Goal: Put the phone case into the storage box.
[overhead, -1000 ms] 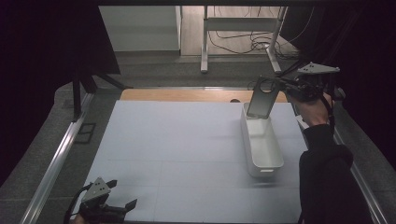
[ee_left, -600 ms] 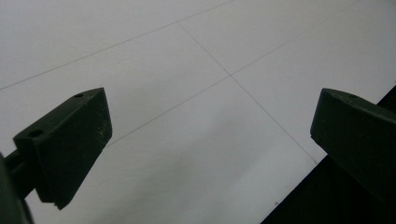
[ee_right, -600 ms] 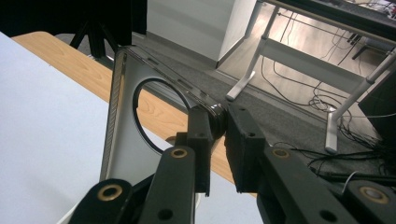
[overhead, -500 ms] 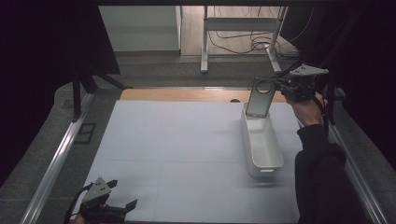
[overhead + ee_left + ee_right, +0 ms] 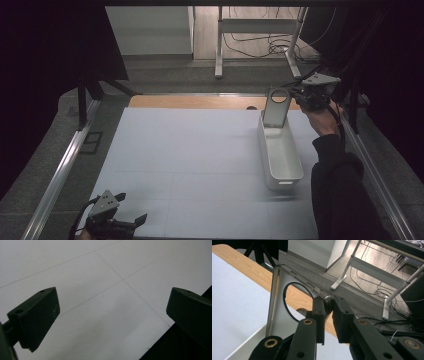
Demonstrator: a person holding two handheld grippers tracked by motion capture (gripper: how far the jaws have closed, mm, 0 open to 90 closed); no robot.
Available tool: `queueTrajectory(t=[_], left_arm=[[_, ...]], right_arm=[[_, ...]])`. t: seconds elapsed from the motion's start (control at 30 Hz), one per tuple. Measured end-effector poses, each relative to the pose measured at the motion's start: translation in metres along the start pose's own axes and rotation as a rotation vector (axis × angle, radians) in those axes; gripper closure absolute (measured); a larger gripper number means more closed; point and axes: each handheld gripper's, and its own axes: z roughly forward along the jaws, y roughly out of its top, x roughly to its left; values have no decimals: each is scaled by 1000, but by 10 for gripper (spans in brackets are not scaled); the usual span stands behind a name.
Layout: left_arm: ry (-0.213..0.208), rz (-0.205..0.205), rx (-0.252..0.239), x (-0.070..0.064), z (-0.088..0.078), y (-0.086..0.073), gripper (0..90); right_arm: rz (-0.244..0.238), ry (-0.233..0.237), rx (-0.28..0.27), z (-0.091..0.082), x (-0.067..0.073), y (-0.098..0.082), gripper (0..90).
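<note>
A thin grey plate with a large round hole [image 5: 275,114] hangs upright over the far end of a long white bin [image 5: 263,145], its lower edge inside the bin's rim. My right gripper [image 5: 296,95] is shut on the plate's right edge. In the right gripper view the pads [image 5: 319,307] pinch that edge of the plate [image 5: 277,315], with the bin's rim [image 5: 249,345] below. My left gripper [image 5: 134,207] rests at the table's near left corner, jaws open. In the left gripper view it [image 5: 112,305] has nothing between its fingers, just the white mat.
A white mat [image 5: 190,160] covers the table, with a bare wooden strip [image 5: 200,102] along its far edge. Metal rails [image 5: 60,170] run down both sides. Beyond the table stand a desk frame [image 5: 219,45] and floor cables [image 5: 270,47].
My right gripper has come down a little with the plate, bringing its lower edge into the far end of the bin. The left gripper has stayed put.
</note>
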Motion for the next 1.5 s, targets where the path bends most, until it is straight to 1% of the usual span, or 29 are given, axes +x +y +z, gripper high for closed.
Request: queueTrajectory(t=[0.07, 0.17, 0.27, 0.33, 0.37, 0.4, 0.63, 0.77, 1.03, 1.17, 1.23, 1.27, 1.33, 1.37, 1.5], left_arm=[[0, 1, 1, 0, 0, 0, 0], [-1, 3, 2, 0, 0, 0, 0], [-1, 8, 3, -1, 0, 0, 0], [0, 11, 4, -1, 1, 0, 0], [0, 12, 5, -1, 1, 0, 0], [0, 12, 5, -1, 1, 0, 0], [0, 12, 6, -1, 1, 0, 0], [0, 12, 7, -1, 1, 0, 0], [0, 11, 8, -1, 1, 1, 0], [0, 11, 8, -1, 1, 1, 0], [0, 12, 9, -1, 1, 1, 0], [1, 12, 9, -1, 1, 1, 0], [0, 13, 9, -1, 1, 1, 0], [0, 13, 10, -1, 1, 1, 0], [0, 13, 11, -1, 1, 1, 0]], right_arm=[[-12, -3, 5, 3, 0, -2, 801], [-15, -7, 1, 7, 1, -4, 801], [-24, -8, 8, 10, 1, -7, 801], [-38, -14, 13, 13, 1, -9, 801], [-36, -12, 19, 14, 2, -10, 801], [-44, -18, 18, 15, 2, -11, 801], [-51, -16, 6, 23, 7, -20, 801], [-53, -16, 9, 26, 8, -24, 801], [-74, -17, 2, 31, 9, -27, 801], [-66, -16, 1, 32, 9, -29, 801], [-76, -13, 3, 33, 9, -30, 801], [-63, -21, -2, 32, 10, -32, 800], [-71, -20, -7, 33, 9, -33, 799], [-56, -23, -12, 33, 10, -33, 799], [-55, -35, -10, 33, 9, -35, 774]])
